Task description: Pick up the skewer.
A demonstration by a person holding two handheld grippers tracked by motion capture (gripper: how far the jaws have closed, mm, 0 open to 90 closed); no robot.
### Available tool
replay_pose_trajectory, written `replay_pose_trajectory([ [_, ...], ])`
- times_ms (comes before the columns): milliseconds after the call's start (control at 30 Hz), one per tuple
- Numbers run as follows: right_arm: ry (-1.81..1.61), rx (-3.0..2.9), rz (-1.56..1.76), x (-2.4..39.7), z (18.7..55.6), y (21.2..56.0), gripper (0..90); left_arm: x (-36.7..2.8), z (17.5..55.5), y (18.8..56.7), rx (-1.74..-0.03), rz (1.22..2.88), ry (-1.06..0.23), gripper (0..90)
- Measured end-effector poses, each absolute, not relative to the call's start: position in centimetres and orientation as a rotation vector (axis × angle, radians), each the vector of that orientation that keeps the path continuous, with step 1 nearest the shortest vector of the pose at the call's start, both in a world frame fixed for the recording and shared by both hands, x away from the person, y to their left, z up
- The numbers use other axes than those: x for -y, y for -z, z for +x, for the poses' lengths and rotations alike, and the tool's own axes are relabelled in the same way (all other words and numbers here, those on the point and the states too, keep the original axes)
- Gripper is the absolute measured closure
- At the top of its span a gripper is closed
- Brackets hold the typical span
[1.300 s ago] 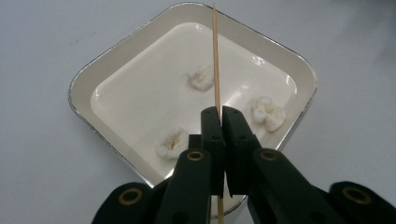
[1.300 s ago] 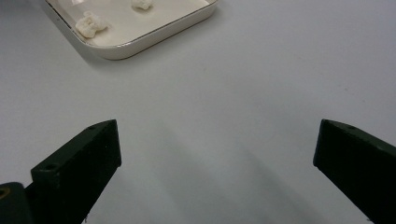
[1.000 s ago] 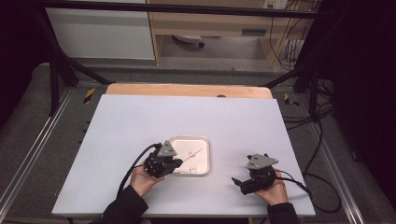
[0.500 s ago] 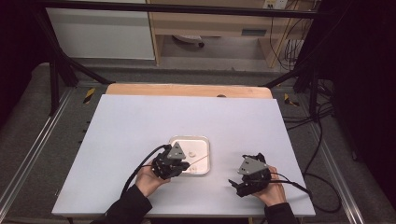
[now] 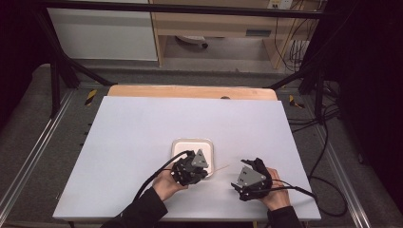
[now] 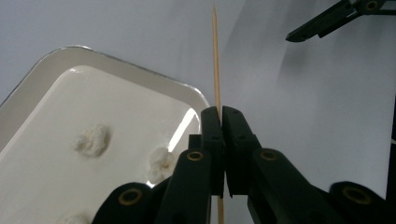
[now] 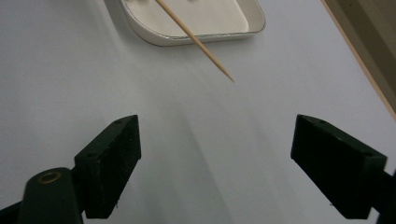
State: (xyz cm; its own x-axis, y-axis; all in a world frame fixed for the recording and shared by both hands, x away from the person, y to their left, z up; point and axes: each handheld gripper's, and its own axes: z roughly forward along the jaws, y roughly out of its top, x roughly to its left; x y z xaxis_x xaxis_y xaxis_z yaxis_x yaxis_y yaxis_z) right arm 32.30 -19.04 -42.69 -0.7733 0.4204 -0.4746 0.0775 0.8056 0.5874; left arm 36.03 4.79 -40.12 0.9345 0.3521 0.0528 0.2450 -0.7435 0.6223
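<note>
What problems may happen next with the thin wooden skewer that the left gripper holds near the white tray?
1. The left gripper clamps the wooden skewer far from its sharp tip, so the long free end may bend or snap if it hits something.
2. The right gripper stands open with nothing between its jaws, which have just been closing; it may miss so thin a skewer.
3. The white tray holds small white lumps; a swing of the skewer might knock them.

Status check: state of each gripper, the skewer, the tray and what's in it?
left gripper: shut on the wooden skewer
wooden skewer: clamped, pointed tip free, off the table
right gripper: open, jaws have just been closing, nothing between them
white tray: flat on the table, upright
white lumps: loose in the tray, not skewered
table: level
</note>
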Motion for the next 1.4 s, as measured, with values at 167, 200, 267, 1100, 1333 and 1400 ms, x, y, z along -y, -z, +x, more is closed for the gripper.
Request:
replay_pose_trajectory([
  [167, -0.726, -2.373, 0.308, 18.9, 32.1, 42.7, 24.9, -3.6, 36.1, 40.2, -0.404, 2.459, -0.204, 87.7],
  [200, -0.722, -2.374, 0.294, 18.9, 32.1, 42.7, 26.6, -3.3, 36.1, 40.3, -0.402, 2.462, -0.201, 87.6],
  [267, -0.723, -2.376, 0.277, 18.8, 32.0, 42.7, 30.9, -2.9, 36.1, 40.3, -0.394, 2.470, -0.196, 87.7],
  [1100, -0.583, -2.384, -0.088, 17.8, 31.7, 43.9, 74.1, 0.6, 35.8, 40.5, -0.299, 2.542, -0.157, 87.6],
  [1333, -0.553, -2.401, -0.147, 17.8, 31.7, 44.0, 80.9, 0.7, 35.8, 40.5, -0.296, 2.541, -0.146, 87.7],
  [1400, -0.535, -2.400, -0.172, 17.9, 31.8, 44.1, 84.0, 0.8, 35.7, 40.5, -0.292, 2.541, -0.141, 87.6],
])
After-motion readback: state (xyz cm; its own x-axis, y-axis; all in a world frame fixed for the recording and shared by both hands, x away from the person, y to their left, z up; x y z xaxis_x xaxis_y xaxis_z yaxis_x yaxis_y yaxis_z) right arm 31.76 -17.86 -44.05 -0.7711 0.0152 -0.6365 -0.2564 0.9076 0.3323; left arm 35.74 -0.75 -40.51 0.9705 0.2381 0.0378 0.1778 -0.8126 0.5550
